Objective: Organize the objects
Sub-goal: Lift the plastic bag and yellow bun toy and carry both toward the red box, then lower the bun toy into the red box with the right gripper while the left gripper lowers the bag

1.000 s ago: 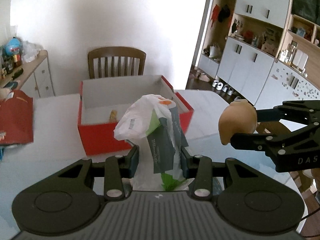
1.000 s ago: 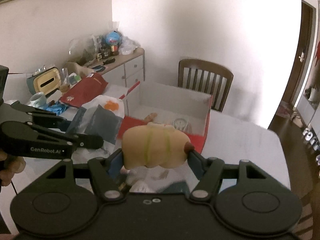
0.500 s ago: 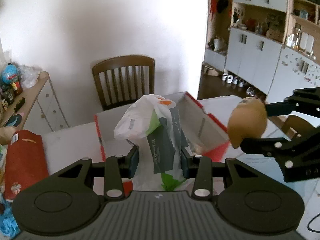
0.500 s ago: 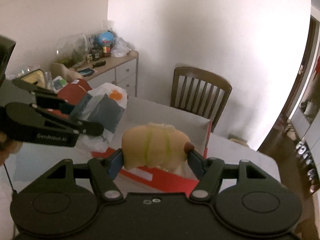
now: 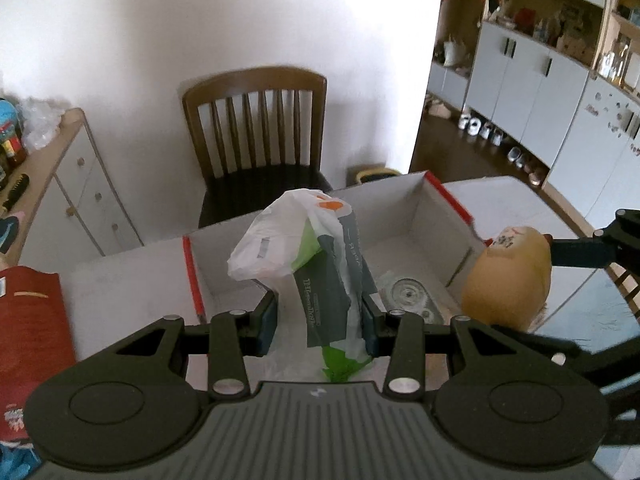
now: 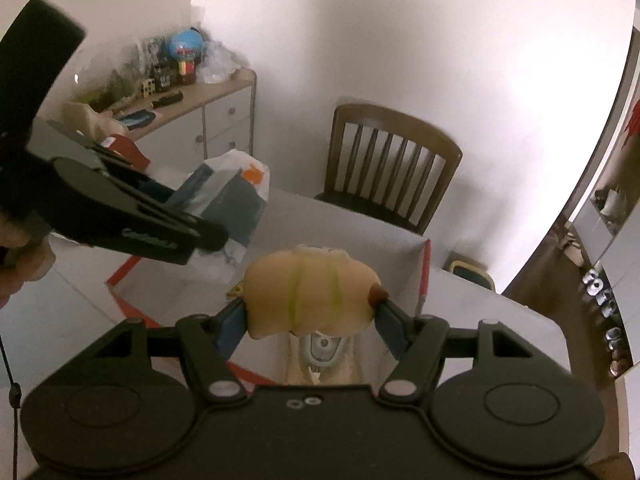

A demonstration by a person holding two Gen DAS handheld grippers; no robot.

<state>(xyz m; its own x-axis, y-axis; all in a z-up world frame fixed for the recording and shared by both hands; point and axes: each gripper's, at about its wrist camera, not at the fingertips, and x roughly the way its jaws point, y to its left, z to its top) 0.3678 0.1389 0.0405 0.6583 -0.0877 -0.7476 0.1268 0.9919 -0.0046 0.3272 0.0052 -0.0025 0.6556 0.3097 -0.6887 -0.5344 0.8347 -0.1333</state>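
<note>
While my left tongs [image 5: 318, 312] pinch a crinkly plastic bag [image 5: 304, 268], my right tongs [image 6: 312, 314] clamp a smooth, rounded beige toy [image 6: 310, 290] above the red-edged cardboard box [image 5: 432, 216] ahead.

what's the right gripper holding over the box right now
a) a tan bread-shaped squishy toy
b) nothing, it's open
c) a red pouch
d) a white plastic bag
a: in the right wrist view the right gripper is clamped on the tan bread-shaped toy above the red-edged box; the white plastic bag is in the left gripper instead.
</note>
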